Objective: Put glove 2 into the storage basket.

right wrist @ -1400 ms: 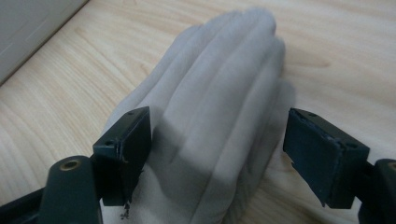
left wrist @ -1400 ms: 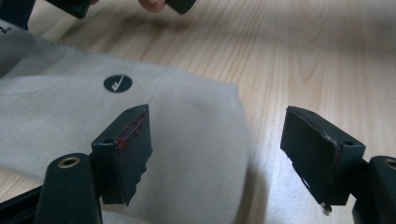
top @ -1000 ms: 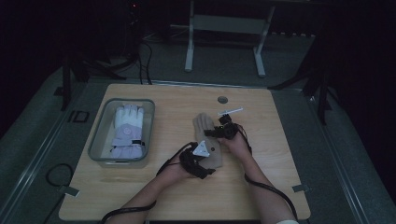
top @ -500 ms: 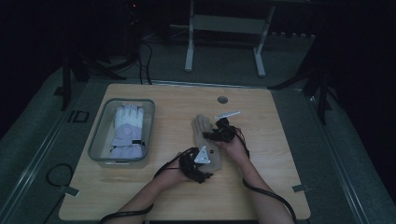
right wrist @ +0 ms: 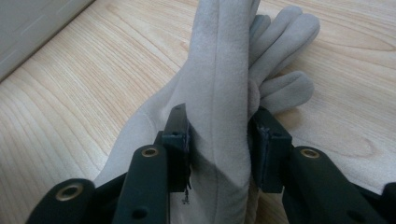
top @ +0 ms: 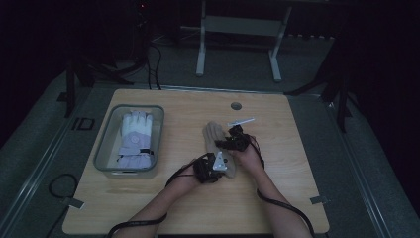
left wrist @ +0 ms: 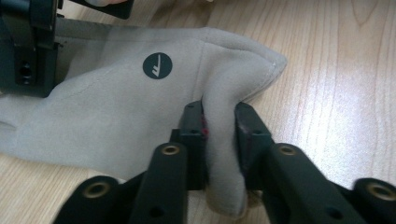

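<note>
Beige glove [top: 216, 144] lying mid-table, right of the clear bin [top: 105, 151] holding a white glove [top: 134, 140], pinched at a cuff-end fold by the left gripper [left wrist: 219, 123] and clamped along a raised ridge by the right gripper [right wrist: 218, 140].

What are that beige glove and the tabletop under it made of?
The beige glove looks like soft suede or brushed fleece: matte, finely napped, stitched seams, folding limply where the jaws pinch it. Which one, I cannot tell. The table shows pale wood grain with slight sheen, probably laminate or varnished wood.
</note>
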